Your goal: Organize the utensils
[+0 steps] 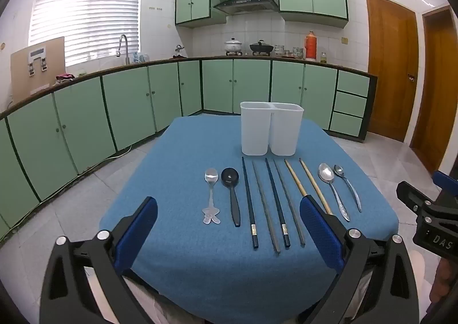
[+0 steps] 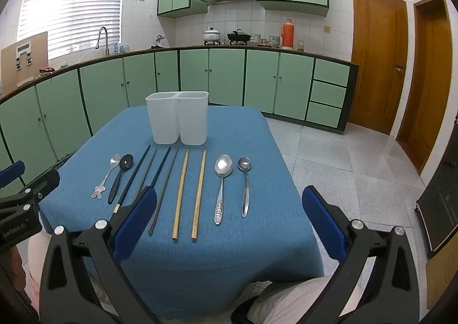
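**A:** What have I got on my two feeds?

**B:** A bench (image 1: 177,266) under a blue cloth, and everything is laid out on it. At the far edge stands a white holder (image 1: 270,132) with two compartments side by side; I can't see into either.

**A:** And the utensils?

**B:** They lie in one row in front of the holder, handles toward the near edge. Starting at the left edge, there is a small spoon with a shaped handle (image 1: 211,195), then a black ladle (image 1: 232,195). Next come four dark chopsticks (image 1: 264,203), lying close together but apart from each other. After them are two wooden chopsticks (image 2: 189,192), then a large metal spoon (image 2: 221,186). Nearest the right edge is a smaller metal spoon (image 2: 245,183).

**A:** Where are my tools?

**B:** My left gripper (image 1: 229,226) hangs over the near edge, angled down at the dark chopsticks. Its jaws stand wide apart with nothing between them. My right gripper (image 2: 229,221) hangs over the near right part of the bench, above the handle ends of the wooden chopsticks and the two spoons. Its jaws are spread wide too and grip nothing.

**A:** Any contact?

**B:** None that I can see; both grippers are clear of the cloth and the row.
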### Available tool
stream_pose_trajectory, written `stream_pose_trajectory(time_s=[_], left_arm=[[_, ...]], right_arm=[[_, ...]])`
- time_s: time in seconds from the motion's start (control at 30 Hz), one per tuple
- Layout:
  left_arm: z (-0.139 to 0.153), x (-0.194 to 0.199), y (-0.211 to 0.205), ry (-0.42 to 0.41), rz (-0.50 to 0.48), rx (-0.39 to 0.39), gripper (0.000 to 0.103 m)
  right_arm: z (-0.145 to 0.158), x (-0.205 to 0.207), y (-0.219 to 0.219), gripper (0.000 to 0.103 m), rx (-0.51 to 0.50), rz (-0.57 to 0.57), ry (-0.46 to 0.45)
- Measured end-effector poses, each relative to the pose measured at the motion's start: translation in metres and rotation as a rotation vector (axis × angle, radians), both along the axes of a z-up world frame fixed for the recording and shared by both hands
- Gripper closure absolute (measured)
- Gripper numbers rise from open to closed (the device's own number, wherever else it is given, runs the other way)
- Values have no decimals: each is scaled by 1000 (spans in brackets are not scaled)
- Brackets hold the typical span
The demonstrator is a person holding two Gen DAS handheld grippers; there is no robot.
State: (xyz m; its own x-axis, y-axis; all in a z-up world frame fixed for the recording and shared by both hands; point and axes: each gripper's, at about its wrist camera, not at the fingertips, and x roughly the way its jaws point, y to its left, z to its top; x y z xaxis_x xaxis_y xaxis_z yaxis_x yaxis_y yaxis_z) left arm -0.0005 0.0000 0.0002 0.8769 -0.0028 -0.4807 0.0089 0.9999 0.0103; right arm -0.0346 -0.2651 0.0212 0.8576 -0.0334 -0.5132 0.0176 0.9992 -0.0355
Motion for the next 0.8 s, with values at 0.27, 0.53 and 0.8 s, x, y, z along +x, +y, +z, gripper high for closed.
stream_pose_trajectory(time_s=[0.27, 0.53, 0.8], left_arm=[[1, 1, 0, 4, -9, 7, 6], [-2, 0, -4, -5, 5, 11, 6], [2, -3, -1, -7, 7, 11, 6]], right_arm=[[0, 0, 0, 5, 3, -1, -2], [0, 0, 0, 5, 2, 0, -2], [0, 0, 0, 5, 1, 0, -3]])
